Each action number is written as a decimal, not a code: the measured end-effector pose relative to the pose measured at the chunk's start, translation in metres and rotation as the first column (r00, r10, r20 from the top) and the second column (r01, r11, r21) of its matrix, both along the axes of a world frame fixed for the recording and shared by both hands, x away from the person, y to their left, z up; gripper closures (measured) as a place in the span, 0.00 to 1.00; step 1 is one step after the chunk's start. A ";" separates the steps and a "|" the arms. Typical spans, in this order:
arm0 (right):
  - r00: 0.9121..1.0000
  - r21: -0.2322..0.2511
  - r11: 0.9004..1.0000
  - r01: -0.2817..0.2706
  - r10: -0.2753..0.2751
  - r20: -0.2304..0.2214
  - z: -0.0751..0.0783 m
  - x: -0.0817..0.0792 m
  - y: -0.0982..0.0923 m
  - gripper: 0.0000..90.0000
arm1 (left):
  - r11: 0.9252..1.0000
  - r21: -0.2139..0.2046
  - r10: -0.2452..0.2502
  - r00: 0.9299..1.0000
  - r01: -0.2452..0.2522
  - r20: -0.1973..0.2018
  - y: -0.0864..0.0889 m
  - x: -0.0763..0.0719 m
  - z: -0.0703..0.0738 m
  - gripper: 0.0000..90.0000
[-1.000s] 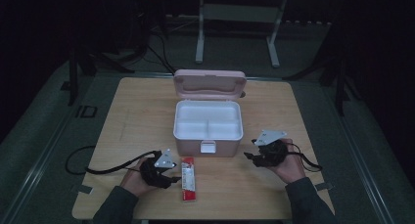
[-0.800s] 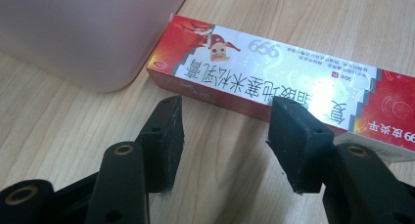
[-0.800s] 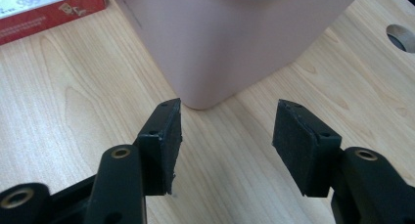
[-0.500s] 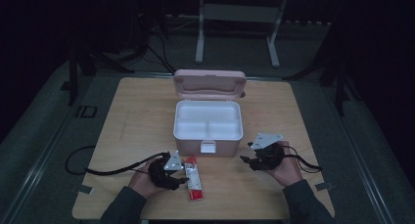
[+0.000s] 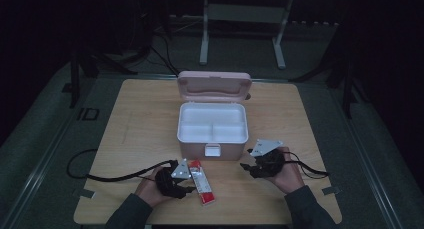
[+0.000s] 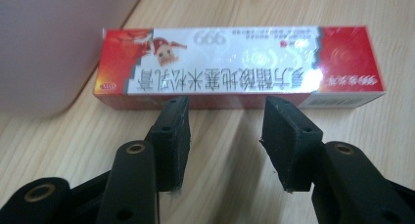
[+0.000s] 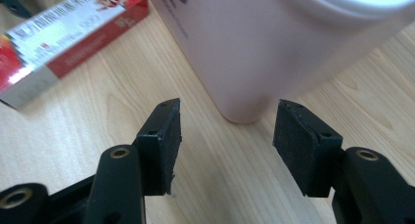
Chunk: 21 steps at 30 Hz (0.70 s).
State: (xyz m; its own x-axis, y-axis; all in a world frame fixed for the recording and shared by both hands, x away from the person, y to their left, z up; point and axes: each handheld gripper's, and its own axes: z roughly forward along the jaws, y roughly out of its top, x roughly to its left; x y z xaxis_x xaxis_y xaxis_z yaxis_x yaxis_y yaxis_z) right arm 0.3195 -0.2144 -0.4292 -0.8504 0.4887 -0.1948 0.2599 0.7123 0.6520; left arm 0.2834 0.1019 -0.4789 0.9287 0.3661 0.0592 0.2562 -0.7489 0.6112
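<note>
A long red and white carton (image 5: 201, 181) lies on the wooden table (image 5: 145, 124), just in front of an open pink box (image 5: 195, 148). My left gripper (image 5: 189, 185) points at the carton's long side from the left. In the left gripper view the carton (image 6: 240, 67) lies crosswise just beyond the tips of my left gripper (image 6: 225, 116). Its jaws have just been closing and stand open with nothing between them. My right gripper (image 5: 247, 168) is open in front of the box's right corner. In the right gripper view my right gripper (image 7: 225, 121) faces that corner (image 7: 254, 48), with the carton (image 7: 63, 33) at far left.
The box's lid (image 5: 214, 84) stands open at the back, and its white inside (image 5: 212, 121) has compartments. A black cable (image 5: 100, 176) trails left from my left gripper. The table's front edge is close behind both hands. Stands and cables are on the dark floor beyond the table.
My left hand has moved right, up to the carton, and the carton now lies a little more slanted. My right hand has barely shifted.
</note>
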 end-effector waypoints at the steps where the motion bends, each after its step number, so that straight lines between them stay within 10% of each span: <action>1: 1.000 0.001 1.000 -0.007 0.007 0.002 0.000 0.000 0.001 0.48 | 1.000 0.000 -0.003 1.000 0.003 0.006 -0.003 0.001 0.001 0.59; 8: 0.999 0.014 1.000 -0.028 0.028 -0.016 -0.001 -0.004 0.007 0.49 | 1.000 -0.023 -0.012 0.999 0.012 0.030 -0.016 0.007 0.008 0.58; 21: 0.993 0.047 0.994 -0.103 0.106 -0.061 -0.002 -0.015 0.054 0.49 | 0.996 -0.027 0.081 0.994 -0.080 0.067 0.013 0.010 0.013 0.55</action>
State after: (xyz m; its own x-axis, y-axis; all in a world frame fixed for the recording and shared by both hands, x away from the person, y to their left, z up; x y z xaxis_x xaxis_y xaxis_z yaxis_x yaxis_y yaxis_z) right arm 0.3049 -0.1599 -0.4317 -0.9072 0.4033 -0.1197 0.2271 0.7090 0.6676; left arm 0.2936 0.1153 -0.4659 0.8903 0.4417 0.1109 0.2726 -0.7120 0.6470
